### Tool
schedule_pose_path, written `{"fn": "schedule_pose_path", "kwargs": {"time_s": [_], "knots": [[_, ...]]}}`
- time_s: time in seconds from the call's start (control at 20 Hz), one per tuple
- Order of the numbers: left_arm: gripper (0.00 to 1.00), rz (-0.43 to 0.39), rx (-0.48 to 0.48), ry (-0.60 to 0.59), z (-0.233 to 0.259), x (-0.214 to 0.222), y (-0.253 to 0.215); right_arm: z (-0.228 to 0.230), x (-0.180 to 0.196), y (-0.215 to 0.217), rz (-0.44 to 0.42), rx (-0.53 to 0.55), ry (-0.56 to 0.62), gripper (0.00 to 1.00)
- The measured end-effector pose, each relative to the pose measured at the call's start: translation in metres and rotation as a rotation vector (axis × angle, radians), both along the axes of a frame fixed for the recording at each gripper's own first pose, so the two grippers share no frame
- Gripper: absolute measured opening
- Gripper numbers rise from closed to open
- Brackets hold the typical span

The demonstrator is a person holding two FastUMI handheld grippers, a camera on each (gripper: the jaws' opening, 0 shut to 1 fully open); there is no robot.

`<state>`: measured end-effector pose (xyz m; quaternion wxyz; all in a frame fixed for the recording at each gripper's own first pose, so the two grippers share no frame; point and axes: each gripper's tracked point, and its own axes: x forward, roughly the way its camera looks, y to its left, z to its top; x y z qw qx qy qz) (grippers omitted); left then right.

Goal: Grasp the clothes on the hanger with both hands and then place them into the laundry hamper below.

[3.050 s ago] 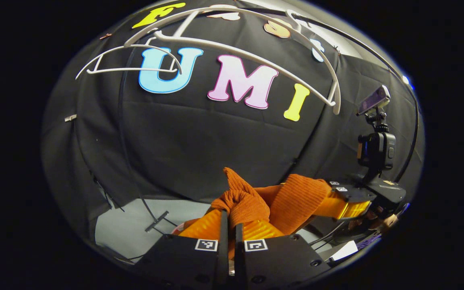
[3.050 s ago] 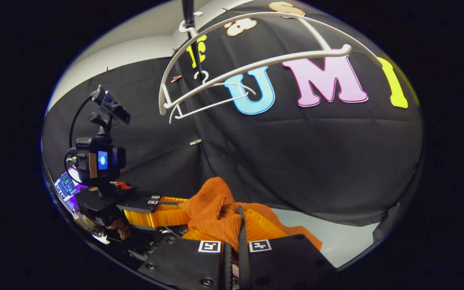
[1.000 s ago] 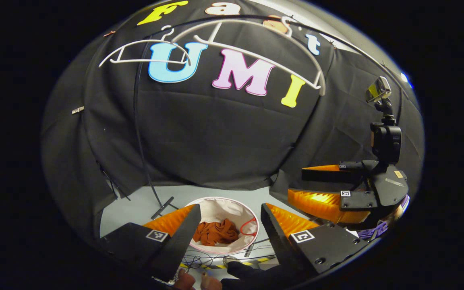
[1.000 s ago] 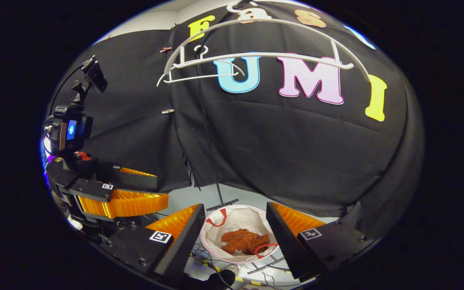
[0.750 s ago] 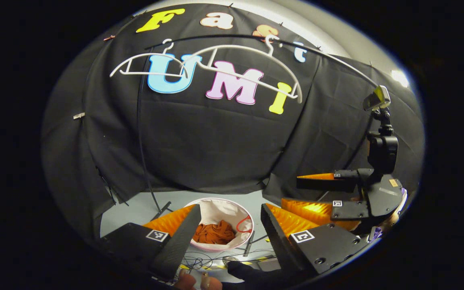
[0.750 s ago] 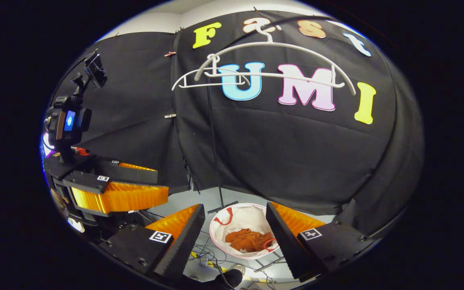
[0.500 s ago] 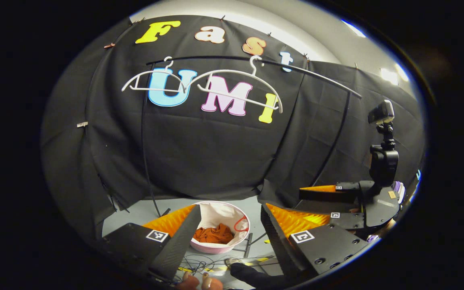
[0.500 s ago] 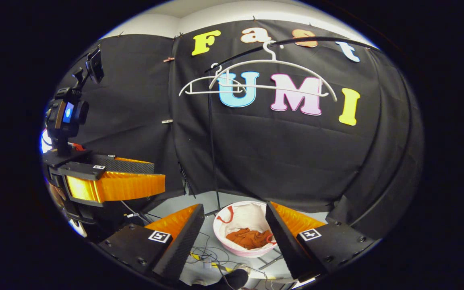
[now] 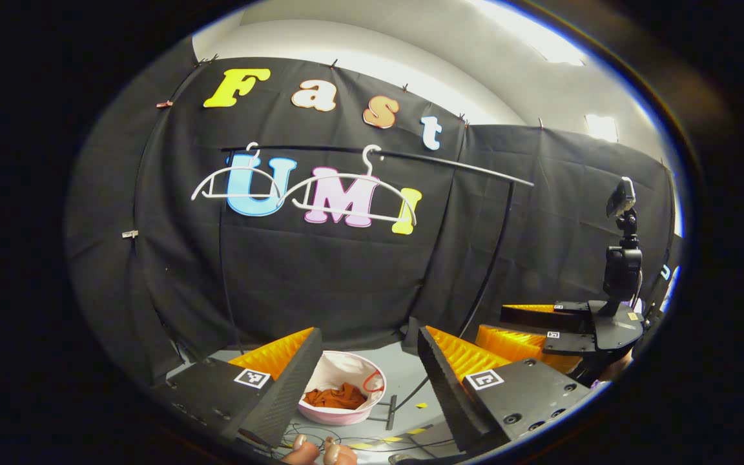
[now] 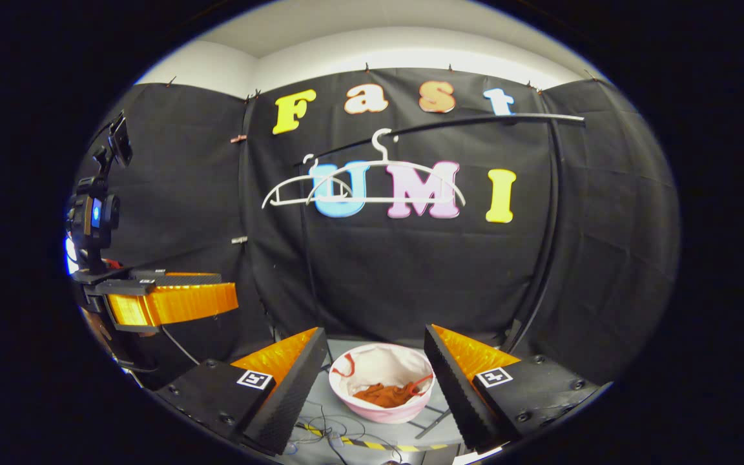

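Orange clothes (image 10: 383, 394) lie crumpled inside the white laundry hamper (image 10: 352, 403) on the floor, at the bottom centre of both views. Left gripper (image 9: 365, 352) and right gripper (image 10: 375, 352) each stand with jaws spread wide, holding nothing, well above the hamper. Two bare white hangers (image 10: 385, 187) hang on the black rail (image 10: 475, 121) in the upper middle of the frame

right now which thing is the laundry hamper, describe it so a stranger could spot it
Start at the black rail with two bare white hangers. On the grey floor below stands the laundry hamper, a round white tub with red handles. It alone holds crumpled orange clothes.
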<state>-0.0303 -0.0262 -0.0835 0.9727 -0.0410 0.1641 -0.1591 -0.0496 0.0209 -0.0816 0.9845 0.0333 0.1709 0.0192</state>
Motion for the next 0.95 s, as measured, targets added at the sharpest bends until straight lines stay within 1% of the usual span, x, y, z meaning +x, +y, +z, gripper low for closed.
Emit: {"fn": "schedule_pose_path", "kwargs": {"time_s": [0.05,0.1,0.15,0.2,0.25,0.3,0.4,0.45,0.5,0.55,0.6,0.65,0.7,0.75,0.8,0.9,0.95], "knots": [[0.94,0.009,-0.004,-0.018,0.011,0.001,-0.002,0.015,0.003,-0.004,-0.001,0.004,-0.034,0.98],[0.89,0.022,-0.002,-0.041,0.023,0.002,-0.004,0.032,0.008,-0.008,0.002,0.004,-0.076,0.98],[0.94,0.036,0.002,-0.067,0.037,0.003,-0.006,0.048,0.012,-0.012,0.008,0.004,-0.115,1.0],[0.94,0.044,0.006,-0.094,0.051,0.004,-0.01,0.06,0.015,-0.016,0.013,0.003,-0.151,0.98],[0.94,0.047,0.009,-0.108,0.063,0.004,-0.014,0.073,0.017,-0.02,0.009,0.004,-0.184,1.0],[0.94,0.048,0.015,-0.125,0.071,0.005,-0.019,0.089,0.02,-0.023,0.012,0.014,-0.218,1.0],[0.94,0.066,0.029,-0.167,0.09,0.002,-0.023,0.115,0.019,-0.024,0.043,0.037,-0.277,1.0],[0.93,0.076,0.031,-0.18,0.098,0.0,-0.025,0.126,0.018,-0.02,0.066,0.049,-0.3,0.95],[0.89,0.084,0.03,-0.198,0.105,-0.001,-0.027,0.136,0.023,-0.019,0.085,0.061,-0.325,0.97],[0.89,0.094,0.025,-0.22,0.113,-0.003,-0.029,0.147,0.023,-0.02,0.098,0.071,-0.351,0.95],[0.93,0.103,0.022,-0.238,0.121,-0.003,-0.031,0.155,0.023,-0.022,0.107,0.075,-0.374,0.97],[0.89,0.112,0.021,-0.251,0.126,-0.004,-0.033,0.161,0.023,-0.023,0.112,0.073,-0.393,0.97],[0.93,0.118,0.024,-0.262,0.129,-0.004,-0.035,0.165,0.021,-0.027,0.113,0.064,-0.402,0.97],[0.93,0.12,0.029,-0.272,0.133,-0.003,-0.037,0.168,0.02,-0.03,0.113,0.053,-0.41,0.99],[0.94,0.121,0.033,-0.282,0.136,-0.004,-0.04,0.174,0.016,-0.033,0.113,0.043,-0.421,0.97],[0.94,0.12,0.032,-0.289,0.139,-0.004,-0.044,0.181,0.016,-0.036,0.113,0.037,-0.437,0.98],[0.89,0.119,0.026,-0.296,0.143,-0.004,-0.045,0.183,0.014,-0.037,0.114,0.046,-0.442,1.0]]}}
